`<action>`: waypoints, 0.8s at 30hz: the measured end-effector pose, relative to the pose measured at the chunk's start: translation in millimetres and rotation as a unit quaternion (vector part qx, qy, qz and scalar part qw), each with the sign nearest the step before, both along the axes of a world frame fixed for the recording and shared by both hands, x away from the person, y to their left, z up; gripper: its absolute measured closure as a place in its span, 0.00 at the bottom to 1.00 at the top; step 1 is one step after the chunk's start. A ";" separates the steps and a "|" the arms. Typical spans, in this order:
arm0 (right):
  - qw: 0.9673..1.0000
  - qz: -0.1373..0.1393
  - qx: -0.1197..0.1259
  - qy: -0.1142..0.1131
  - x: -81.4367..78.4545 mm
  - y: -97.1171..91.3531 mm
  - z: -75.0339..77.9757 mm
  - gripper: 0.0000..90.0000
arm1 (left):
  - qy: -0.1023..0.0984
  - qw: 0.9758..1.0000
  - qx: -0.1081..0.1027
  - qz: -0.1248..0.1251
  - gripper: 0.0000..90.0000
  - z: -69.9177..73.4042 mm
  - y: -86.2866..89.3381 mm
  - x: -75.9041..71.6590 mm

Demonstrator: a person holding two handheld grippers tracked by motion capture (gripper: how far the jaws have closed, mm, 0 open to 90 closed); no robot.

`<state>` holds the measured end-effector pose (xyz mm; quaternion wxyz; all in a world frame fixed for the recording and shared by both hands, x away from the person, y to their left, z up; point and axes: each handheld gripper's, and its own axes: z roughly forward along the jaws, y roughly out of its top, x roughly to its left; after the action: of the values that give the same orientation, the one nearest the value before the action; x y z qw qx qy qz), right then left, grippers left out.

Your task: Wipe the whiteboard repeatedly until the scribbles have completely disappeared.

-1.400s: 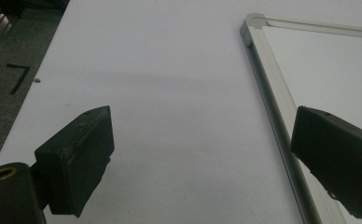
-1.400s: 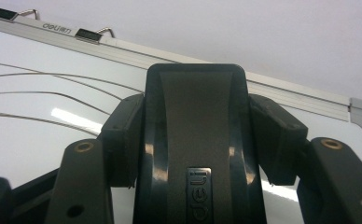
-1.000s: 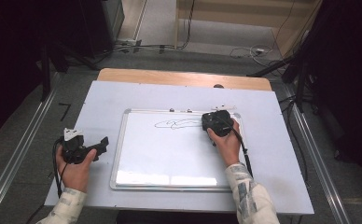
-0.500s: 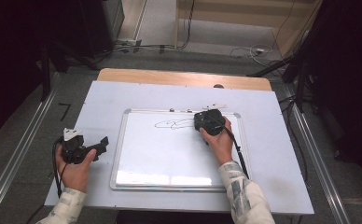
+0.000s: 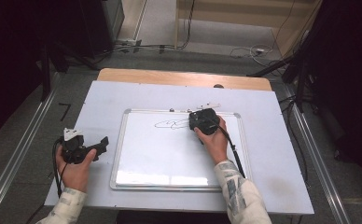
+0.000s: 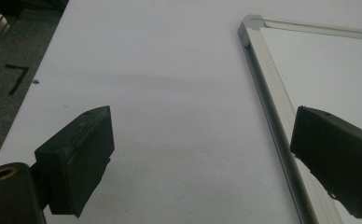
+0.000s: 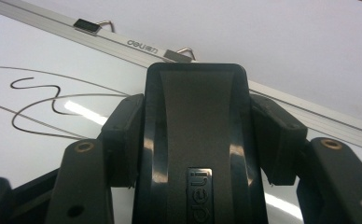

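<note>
Whiteboard eraser clamped in the right tool, pressed on the whiteboard near its upper edge.

Eraser (image 7: 196, 140), a black block, sits between the two jaws of the right tool (image 7: 198, 135), which close on its both sides; in the high view this tool (image 5: 204, 122) is in the upper middle of the frame, on the whiteboard (image 5: 170, 158), just right of the drawn line (image 5: 170, 124). I think it is held flat and low like this so its underside can rub the ink away, so the wiping seems to be at its beginning, because the scribble is mostly there. The left tool (image 6: 202, 154) rests at the lower left, on the bench (image 5: 272, 140) beside the board's frame, with jaws wide apart and nothing between them, probably only waiting out of the way.
</note>
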<state>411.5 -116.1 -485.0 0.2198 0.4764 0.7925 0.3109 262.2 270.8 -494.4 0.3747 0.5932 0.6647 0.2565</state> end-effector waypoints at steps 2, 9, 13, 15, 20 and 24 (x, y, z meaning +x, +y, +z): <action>1.000 0.003 0.001 -0.001 0.1 3.2 -0.2 0.43 | 0.000 1.000 0.000 -0.001 0.07 0.1 0.0 -0.1; 1.000 0.012 -0.002 -0.001 -0.3 13.8 -0.2 0.43 | 0.000 1.000 -0.001 0.000 0.07 0.0 -0.1 0.0; 1.000 0.019 -0.003 -0.002 -0.8 20.3 -0.6 0.43 | 0.000 1.000 -0.001 -0.001 0.07 -0.1 -0.3 0.1; 1.000 0.021 -0.003 -0.002 -1.1 23.0 -0.7 0.43 | 0.000 1.000 -0.001 -0.001 0.07 -0.2 -0.2 0.1; 1.000 0.028 -0.003 -0.002 -2.3 32.6 -1.0 0.43 | 0.000 1.000 -0.001 -0.001 0.07 -0.1 -0.3 0.1; 0.999 0.033 -0.005 -0.001 -2.4 37.3 -0.9 0.43 | 0.000 1.000 -0.001 -0.002 0.07 0.1 -0.4 -0.2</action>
<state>409.2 -78.8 -485.8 0.2130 0.4485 0.8090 0.3146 262.0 270.4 -494.3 0.3758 0.5945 0.6636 0.2549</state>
